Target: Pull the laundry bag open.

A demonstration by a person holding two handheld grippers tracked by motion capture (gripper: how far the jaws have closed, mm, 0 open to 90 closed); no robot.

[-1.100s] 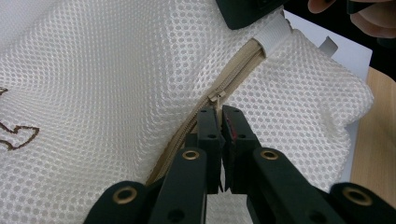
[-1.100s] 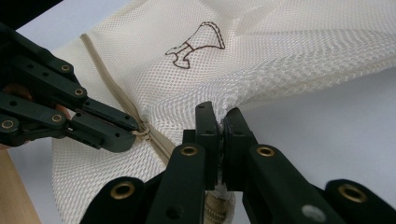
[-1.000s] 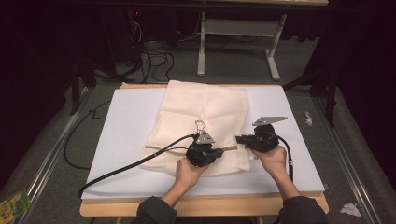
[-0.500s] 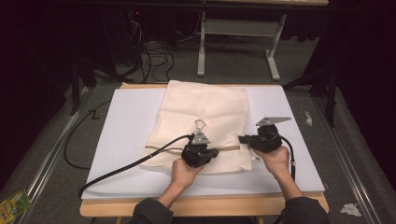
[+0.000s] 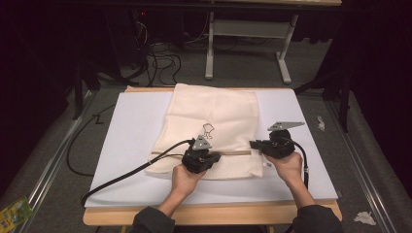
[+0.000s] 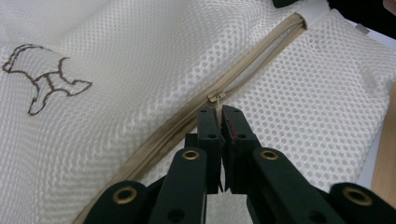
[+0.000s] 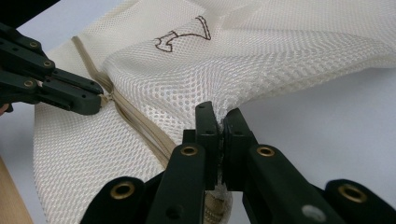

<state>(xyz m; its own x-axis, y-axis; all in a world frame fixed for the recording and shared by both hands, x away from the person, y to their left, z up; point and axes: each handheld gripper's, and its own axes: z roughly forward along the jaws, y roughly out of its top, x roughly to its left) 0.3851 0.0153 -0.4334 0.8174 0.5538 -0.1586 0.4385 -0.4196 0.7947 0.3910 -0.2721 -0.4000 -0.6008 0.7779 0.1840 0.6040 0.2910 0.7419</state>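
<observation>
With your left gripper point(image 6: 220, 114) pinching the zipper pull point(image 6: 215, 98) and your right gripper point(image 7: 218, 122) clamping the mesh bag point(image 5: 214, 109) at the zipper's end, pull straight along the zipper point(image 6: 187, 119).

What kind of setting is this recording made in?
Likely a lab or workshop set up for recording: a white board on a wooden table, cables across grey carpet, a metal desk frame behind.
</observation>
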